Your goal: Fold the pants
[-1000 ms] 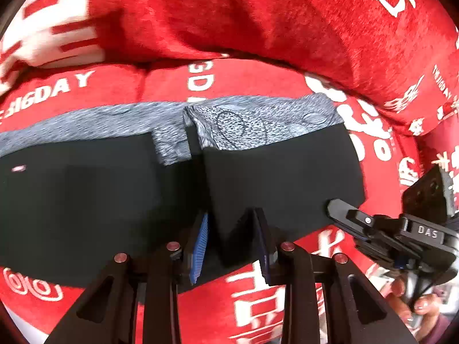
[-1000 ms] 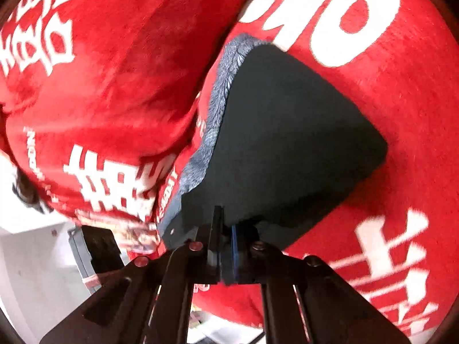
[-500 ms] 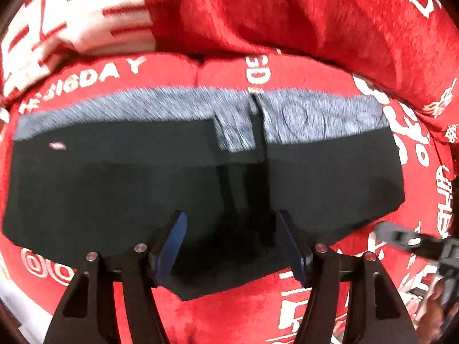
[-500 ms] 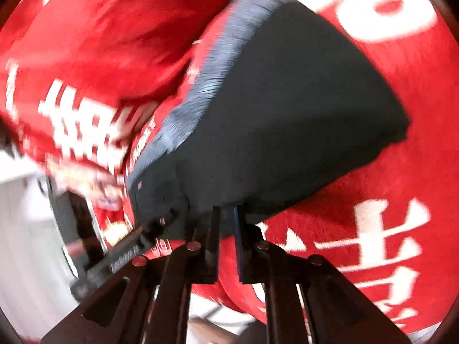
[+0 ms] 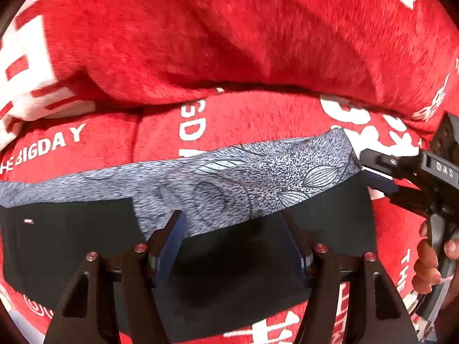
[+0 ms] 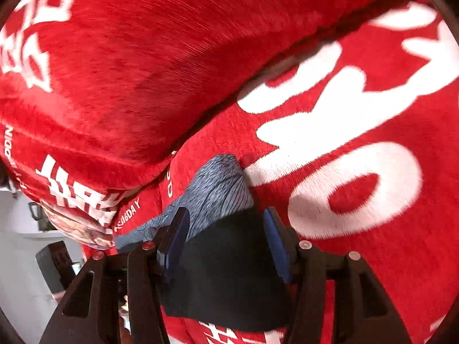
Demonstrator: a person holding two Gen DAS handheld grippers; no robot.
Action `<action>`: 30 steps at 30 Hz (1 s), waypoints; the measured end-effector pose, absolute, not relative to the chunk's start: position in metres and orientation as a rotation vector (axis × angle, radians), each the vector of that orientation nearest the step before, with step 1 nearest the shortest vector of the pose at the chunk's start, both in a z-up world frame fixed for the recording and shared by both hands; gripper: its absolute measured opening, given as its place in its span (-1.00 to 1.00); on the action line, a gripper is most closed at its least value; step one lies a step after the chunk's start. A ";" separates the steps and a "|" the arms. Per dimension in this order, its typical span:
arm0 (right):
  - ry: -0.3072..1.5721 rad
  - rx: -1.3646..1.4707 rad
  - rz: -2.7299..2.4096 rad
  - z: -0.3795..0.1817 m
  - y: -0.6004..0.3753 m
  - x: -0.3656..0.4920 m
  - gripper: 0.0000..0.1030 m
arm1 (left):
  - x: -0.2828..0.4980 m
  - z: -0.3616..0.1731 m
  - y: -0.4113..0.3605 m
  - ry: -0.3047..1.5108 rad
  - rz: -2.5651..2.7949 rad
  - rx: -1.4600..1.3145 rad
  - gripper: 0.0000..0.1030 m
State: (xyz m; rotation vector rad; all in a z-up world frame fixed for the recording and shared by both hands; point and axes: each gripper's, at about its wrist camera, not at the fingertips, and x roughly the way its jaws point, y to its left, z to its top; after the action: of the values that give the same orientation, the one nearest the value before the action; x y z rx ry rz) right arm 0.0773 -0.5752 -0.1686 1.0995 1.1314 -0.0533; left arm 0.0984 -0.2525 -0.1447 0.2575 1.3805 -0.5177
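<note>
Both grippers have let go of the pants point(image 5: 71, 246) since the earlier frames: the right gripper point(image 6: 226, 242), which was pinched on the black edge, now has its jaws spread and they have just been opening, and the left gripper point(image 5: 238, 243) also stands spread. Black cloth lies between the fingers of each, but the pads do not press on it.

Taking the pants as the landmark: under them and all around them is the red plush cover point(image 5: 258, 114) with white print. Behind the pants a thick red cushion point(image 5: 229, 34) rises, also with white characters. On the cover just behind the waistband, toward the left end of the pants, the words "BIGDAY" point(image 5: 48, 143) can be read, and a second, turned "GD" stands behind their middle. In front of the pants there are more white characters, which I cannot read.

The pants lie flat on the cover, black, with a grey speckled waistband point(image 5: 243, 177) that carries drawn leaf shapes; one layer is folded over the other. A small white tag point(image 5: 28, 221) sits on the black cloth near the left end.

At the right end of the pants, in the left wrist view, the right gripper's body shows the letters "DAS" point(image 5: 444, 169), and a hand point(image 5: 427, 269) holds its handle.
</note>
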 end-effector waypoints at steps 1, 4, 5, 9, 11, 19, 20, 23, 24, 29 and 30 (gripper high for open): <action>1.146 1.108 -0.043 -0.177 -0.576 0.081 0.13 | 0.098 -0.151 -0.254 1.391 -0.509 0.264 0.29; 1.199 1.202 0.047 -0.207 -0.572 0.092 0.03 | 0.093 -0.161 -0.249 1.406 -0.497 0.273 0.29; 1.206 1.224 0.058 -0.215 -0.570 0.094 -0.09 | 0.091 -0.162 -0.249 1.397 -0.506 0.281 0.29; 1.216 1.171 0.070 -0.201 -0.567 0.095 -0.40 | 0.085 -0.160 -0.253 1.399 -0.517 0.313 0.29; 1.211 1.118 0.092 -0.176 -0.561 0.094 -0.45 | 0.083 -0.157 -0.252 1.414 -0.517 0.284 0.29; 1.338 0.865 -0.036 -0.184 -0.553 0.106 -0.29 | 0.079 -0.168 -0.255 1.352 -0.454 0.374 0.30; 1.320 0.850 -0.052 -0.188 -0.553 0.110 -0.24 | 0.080 -0.171 -0.251 1.356 -0.430 0.391 0.53; 1.307 0.832 -0.081 -0.179 -0.552 0.112 -0.19 | 0.093 -0.177 -0.217 1.435 -0.379 0.255 0.59; 1.302 0.809 -0.091 -0.172 -0.552 0.109 -0.19 | 0.096 -0.178 -0.209 1.448 -0.362 0.235 0.59; 1.233 0.702 -0.103 -0.124 -0.550 0.086 -0.41 | 0.094 -0.169 -0.188 1.451 -0.330 0.251 0.59; 1.227 0.706 -0.089 -0.119 -0.548 0.083 -0.44 | 0.091 -0.168 -0.187 1.444 -0.335 0.277 0.59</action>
State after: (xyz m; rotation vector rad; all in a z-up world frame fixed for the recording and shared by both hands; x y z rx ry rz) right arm 0.0829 -0.5477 -0.1187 0.7062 1.2269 -0.0889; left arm 0.0909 -0.1871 -0.1678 0.2770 1.4442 -0.3347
